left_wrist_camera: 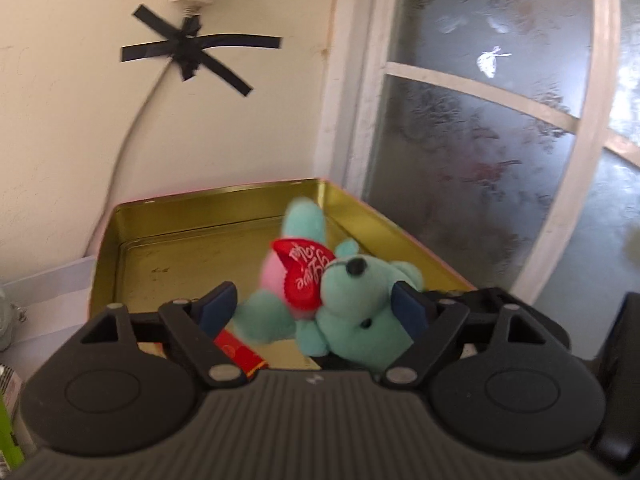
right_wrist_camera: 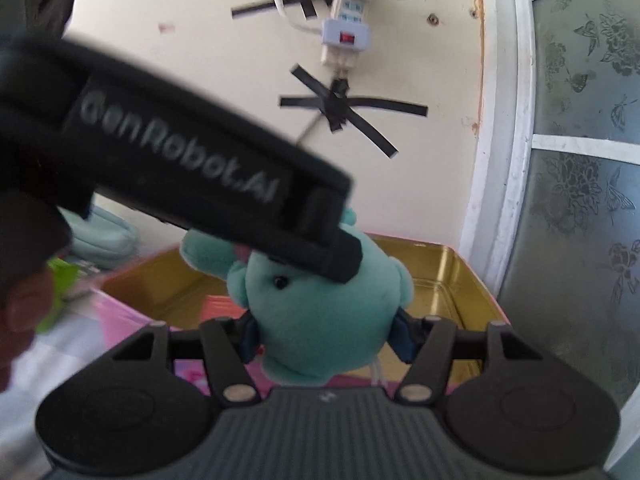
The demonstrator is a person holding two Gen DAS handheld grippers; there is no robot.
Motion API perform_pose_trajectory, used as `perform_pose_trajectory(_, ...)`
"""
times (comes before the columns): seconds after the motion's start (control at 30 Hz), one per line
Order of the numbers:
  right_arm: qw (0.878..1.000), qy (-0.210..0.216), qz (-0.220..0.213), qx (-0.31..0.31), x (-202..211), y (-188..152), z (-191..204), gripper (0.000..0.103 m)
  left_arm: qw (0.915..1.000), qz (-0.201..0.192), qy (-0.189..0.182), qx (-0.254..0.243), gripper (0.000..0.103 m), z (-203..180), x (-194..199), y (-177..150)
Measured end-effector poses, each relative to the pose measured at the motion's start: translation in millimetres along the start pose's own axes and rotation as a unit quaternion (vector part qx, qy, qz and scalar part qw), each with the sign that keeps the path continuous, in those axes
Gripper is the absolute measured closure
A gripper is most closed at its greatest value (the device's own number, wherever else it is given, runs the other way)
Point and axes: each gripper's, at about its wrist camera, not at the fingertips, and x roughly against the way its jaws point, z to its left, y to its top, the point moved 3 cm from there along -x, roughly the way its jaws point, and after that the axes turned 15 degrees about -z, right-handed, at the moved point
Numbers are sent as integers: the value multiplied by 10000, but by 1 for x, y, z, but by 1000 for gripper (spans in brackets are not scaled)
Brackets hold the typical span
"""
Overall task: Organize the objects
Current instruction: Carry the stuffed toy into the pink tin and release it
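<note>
The tin (left_wrist_camera: 208,216), a gold-lined open box set against the wall beside a frosted glass door, is taken to be the place where things are being gathered. Most of its floor is bare. One red packet (left_wrist_camera: 240,354) is seen lying at its near edge, so the sorting is judged to be at an early stage. Other items, among them something green at the left edge of the right wrist view, are blurred and are presumably yet to be put away.

The bear (left_wrist_camera: 352,312) is found over the near part of the tin, on its back with the head nearest the cameras. Whether it rests on the tin floor or is held just above it cannot be told. It is a soft teal plush with a pink belly, a black nose and bead eyes. A red heart (left_wrist_camera: 304,276) with white lettering is pressed to its chest.

The right gripper (right_wrist_camera: 325,334) is closed on the bear's head, with both blue pads pressed into the plush. The left gripper (left_wrist_camera: 312,294) is spread wide around the bear. Only its right pad is touching the head, so nothing is clamped by it.

The bear's release into the tin is judged to be what is left of this step.
</note>
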Motion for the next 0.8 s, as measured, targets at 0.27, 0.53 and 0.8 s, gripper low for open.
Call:
perform_pose_trajectory(0.27, 9989, -191, -414, -47, 17, -2, 4, 23, 9993, -311, 205, 63, 12, 17, 38, 1)
perform_pose_trajectory(0.53, 9972, -288, -646, -256, 55, 0, 22, 22, 9987, -288, 422, 24, 12, 45, 96, -25)
perform_pose_trajectory(0.8, 9949, 271, -365, -905, 76, -3, 67, 20, 9906, 45, 1355, 200, 12, 115, 154, -72)
